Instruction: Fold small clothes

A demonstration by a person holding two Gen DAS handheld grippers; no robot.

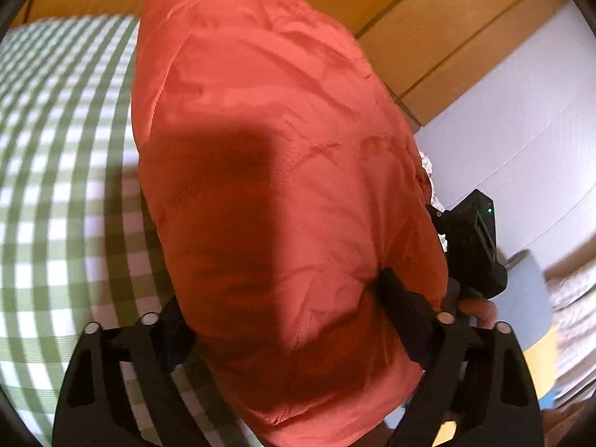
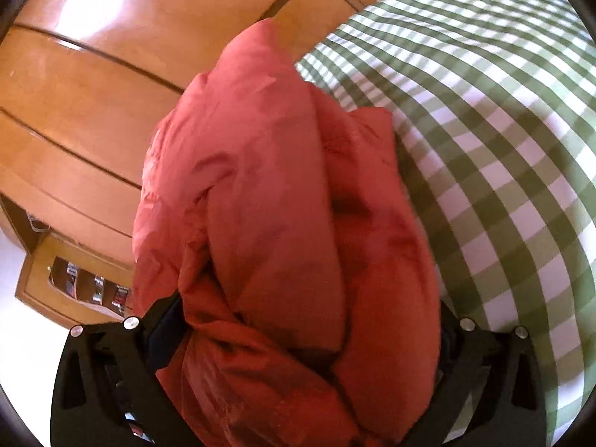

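Left tongs: my left gripper (image 1: 283,298) is closed on the red garment (image 1: 268,156). The cloth passes between the two fingers and hides their tips, so I judge the hold from the way the cloth hangs from them.
Red garment, left view: it hangs in front of the camera as one wide, wrinkled sheet, lifted above the green checked bedcover (image 1: 63,171).
Beside it: the right gripper's black body (image 1: 473,246) appears at the right edge of the cloth, near my left one.
Right tongs: my right gripper (image 2: 298,335) also holds the red garment (image 2: 260,205). Here the cloth is bunched into thick folds between the fingers.
Background: a wooden wardrobe (image 2: 74,93) stands on the left of the right view, and the green checked bedcover (image 2: 503,149) lies on the right.
Step in hand: I think the garment is held up in the air by both grippers, to open it or to bring it to the bed before a fold. No neat fold is visible yet.
Next move: I would lower the cloth onto the bedcover and spread it flat, keeping both grips until it lies there.
Count: one red garment, two grippers, one bedcover, one wardrobe.
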